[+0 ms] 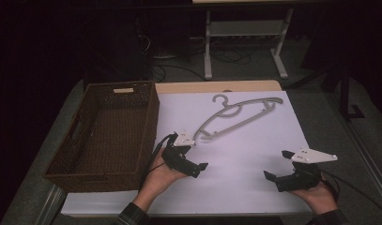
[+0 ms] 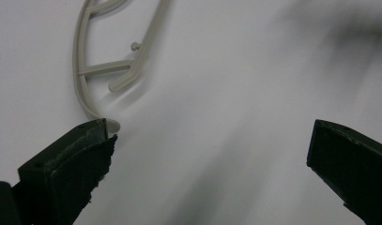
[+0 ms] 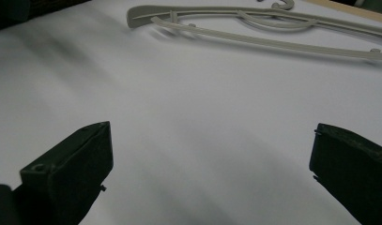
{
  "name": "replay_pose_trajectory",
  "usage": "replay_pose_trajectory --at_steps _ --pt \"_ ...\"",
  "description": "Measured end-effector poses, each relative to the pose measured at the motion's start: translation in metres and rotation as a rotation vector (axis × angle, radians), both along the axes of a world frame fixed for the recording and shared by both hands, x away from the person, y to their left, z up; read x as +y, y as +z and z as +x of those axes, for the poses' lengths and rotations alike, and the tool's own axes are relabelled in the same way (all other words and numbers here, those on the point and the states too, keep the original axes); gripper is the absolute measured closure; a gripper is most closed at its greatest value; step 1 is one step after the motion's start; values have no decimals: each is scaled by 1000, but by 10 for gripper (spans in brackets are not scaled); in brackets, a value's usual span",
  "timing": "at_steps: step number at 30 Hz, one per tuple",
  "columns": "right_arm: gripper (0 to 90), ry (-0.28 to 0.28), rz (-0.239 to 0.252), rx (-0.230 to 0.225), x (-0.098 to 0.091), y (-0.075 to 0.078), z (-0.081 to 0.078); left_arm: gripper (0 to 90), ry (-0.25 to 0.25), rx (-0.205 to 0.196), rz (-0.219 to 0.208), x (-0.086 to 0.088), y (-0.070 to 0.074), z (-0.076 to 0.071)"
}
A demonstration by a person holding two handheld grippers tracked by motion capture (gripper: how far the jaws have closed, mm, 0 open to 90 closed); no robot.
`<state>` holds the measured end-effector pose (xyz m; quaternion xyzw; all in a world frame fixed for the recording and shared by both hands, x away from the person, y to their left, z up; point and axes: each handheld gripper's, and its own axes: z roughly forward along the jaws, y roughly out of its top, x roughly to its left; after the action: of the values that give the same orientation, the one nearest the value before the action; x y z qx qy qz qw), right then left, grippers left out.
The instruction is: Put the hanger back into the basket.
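Stuff that's cut off, blurry or too dark here

In the left gripper view the hanger (image 2: 106, 68) runs off the top edge, its lower tip slips behind the left jaw, and the white sheet (image 2: 235, 93) at the upper right is streaky blur. In the right gripper view the hanger's hook gets clipped at the top edge and one arm runs off the right edge, with smeared blur just under its left end. In the high view the left gripper (image 1: 191, 157) has its jaw tips too small and dark to make out, and the basket (image 1: 102, 136) loses its near wall in shadow.
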<state>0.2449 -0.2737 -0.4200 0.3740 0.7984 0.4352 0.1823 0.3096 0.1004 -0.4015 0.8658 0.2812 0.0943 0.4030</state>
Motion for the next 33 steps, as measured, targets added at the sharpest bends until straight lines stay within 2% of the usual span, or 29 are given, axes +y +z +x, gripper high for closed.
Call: replay_pose_trajectory --at_steps 4,10,17,22,28,33 --pt "0 1 -1 5 0 -1 0 0 6 1 -3 -2 4 5" --pt "0 -4 0 12 0 -2 0 0 14 10 17 -7 8 20" --pt "0 -8 3 13 -1 -2 -1 73 29 6 13 -11 14 40" --pt "0 -5 0 13 0 -1 0 130 66 16 12 -10 16 54" --pt "0 -1 2 13 0 -2 1 170 84 40 -20 -12 18 71" --pt "0 0 2 13 0 -2 0 216 86 43 -25 -15 18 84"
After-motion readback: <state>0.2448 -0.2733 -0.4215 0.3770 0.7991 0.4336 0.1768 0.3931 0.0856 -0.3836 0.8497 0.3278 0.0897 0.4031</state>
